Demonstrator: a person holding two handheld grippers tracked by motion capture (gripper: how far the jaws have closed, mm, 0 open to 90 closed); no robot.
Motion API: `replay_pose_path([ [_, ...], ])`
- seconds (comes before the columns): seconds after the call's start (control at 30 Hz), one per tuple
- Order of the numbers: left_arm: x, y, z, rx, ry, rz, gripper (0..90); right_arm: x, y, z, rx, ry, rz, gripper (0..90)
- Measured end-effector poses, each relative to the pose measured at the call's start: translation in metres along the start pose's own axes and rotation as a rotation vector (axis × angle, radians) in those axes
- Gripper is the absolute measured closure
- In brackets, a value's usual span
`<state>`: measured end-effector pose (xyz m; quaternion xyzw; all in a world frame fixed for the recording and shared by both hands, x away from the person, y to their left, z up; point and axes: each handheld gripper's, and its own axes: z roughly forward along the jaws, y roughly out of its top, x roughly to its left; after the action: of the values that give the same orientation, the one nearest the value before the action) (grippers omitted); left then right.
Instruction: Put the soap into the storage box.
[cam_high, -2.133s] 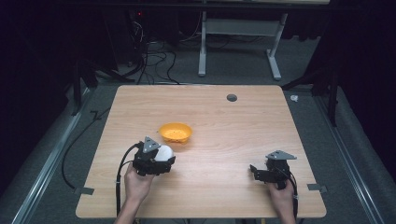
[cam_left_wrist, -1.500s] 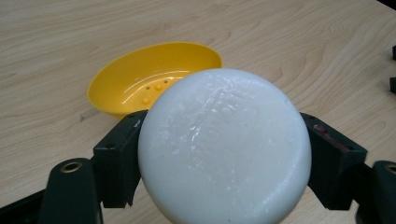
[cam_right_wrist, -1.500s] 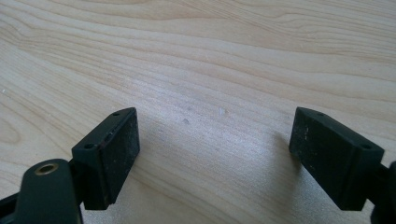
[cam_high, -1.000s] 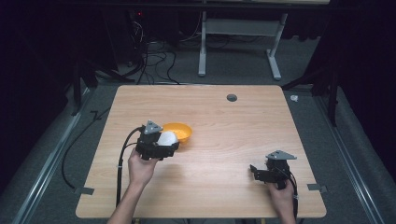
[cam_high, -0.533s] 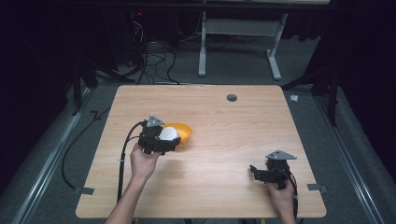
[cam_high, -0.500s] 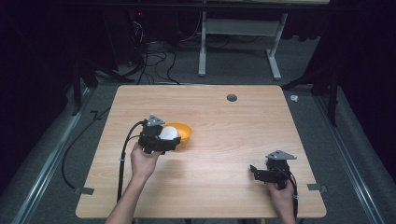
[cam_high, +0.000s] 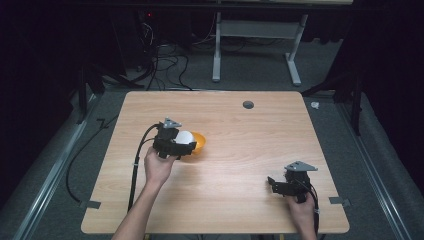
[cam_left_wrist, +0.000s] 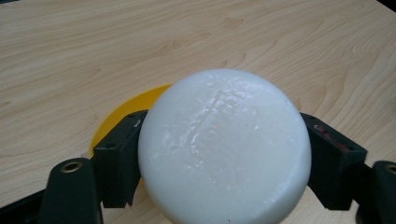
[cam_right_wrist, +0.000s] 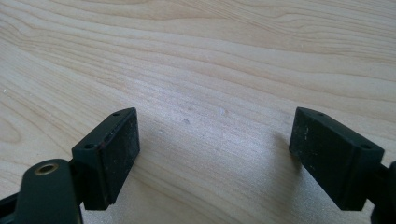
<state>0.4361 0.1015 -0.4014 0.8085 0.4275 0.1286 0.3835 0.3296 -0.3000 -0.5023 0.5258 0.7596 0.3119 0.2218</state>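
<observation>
High view — left hand-held gripper (cam_high: 186, 141) clamps white ball (cam_high: 184, 137), probably over orange bowl (cam_high: 198, 143).

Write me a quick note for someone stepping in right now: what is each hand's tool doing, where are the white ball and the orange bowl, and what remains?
Left gripper: shut on the white ball, one jaw on each side, held at the near-left edge of the orange bowl.
Right gripper: open, jaws wide apart with nothing between them, low over bare wood near the table's front right corner.
Done: the ball is picked up and is at the bowl.
Left: probably bring the ball fully over the bowl, open the jaws to release it inside, then draw the left gripper back. Whether the ball touches the bowl cannot be told.
</observation>
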Motion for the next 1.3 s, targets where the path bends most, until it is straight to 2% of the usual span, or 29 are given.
replay_pose_path([
  [0.23, 0.003, 0.008, 0.01, 0.018, 0.014, -0.006, 24.5, 0.0, 0.0, 0.0, 0.0, 0.0, 0.0, 17.0],
  [0.33, 0.004, 0.009, 0.014, 0.018, 0.002, -0.023, 24.5, 0.0, 0.0, 0.0, 0.0, 0.0, 0.0, 17.0],
  [0.47, 0.005, 0.01, 0.02, 0.047, 0.032, -0.014, 24.5, 0.0, 0.0, 0.0, 0.0, 0.0, -0.001, 17.0],
  [0.57, 0.006, 0.013, 0.023, 0.055, 0.034, -0.014, 24.5, 0.0, 0.0, 0.0, 0.0, -0.001, -0.001, 17.0],
  [0.73, 0.007, 0.02, 0.026, 0.055, 0.037, -0.02, 24.5, 0.0, 0.0, 0.0, 0.0, 0.0, 0.0, 17.0],
  [0.83, 0.009, 0.021, 0.029, 0.051, 0.034, -0.039, 24.5, 0.0, 0.0, 0.0, 0.0, 0.0, 0.0, 17.0],
  [1.0, 0.014, 0.024, 0.035, 0.073, 0.072, -0.045, 24.5, 0.0, 0.0, 0.0, 0.0, 0.0, 0.0, 17.0],
  [1.13, 0.015, 0.026, 0.039, 0.085, 0.076, -0.036, 24.5, 0.0, 0.0, 0.0, 0.0, 0.0, -0.001, 17.0],
  [1.3, 0.018, 0.028, 0.045, 0.092, 0.089, -0.057, 24.5, 0.0, 0.0, 0.0, 0.0, 0.0, -0.001, 17.0],
])
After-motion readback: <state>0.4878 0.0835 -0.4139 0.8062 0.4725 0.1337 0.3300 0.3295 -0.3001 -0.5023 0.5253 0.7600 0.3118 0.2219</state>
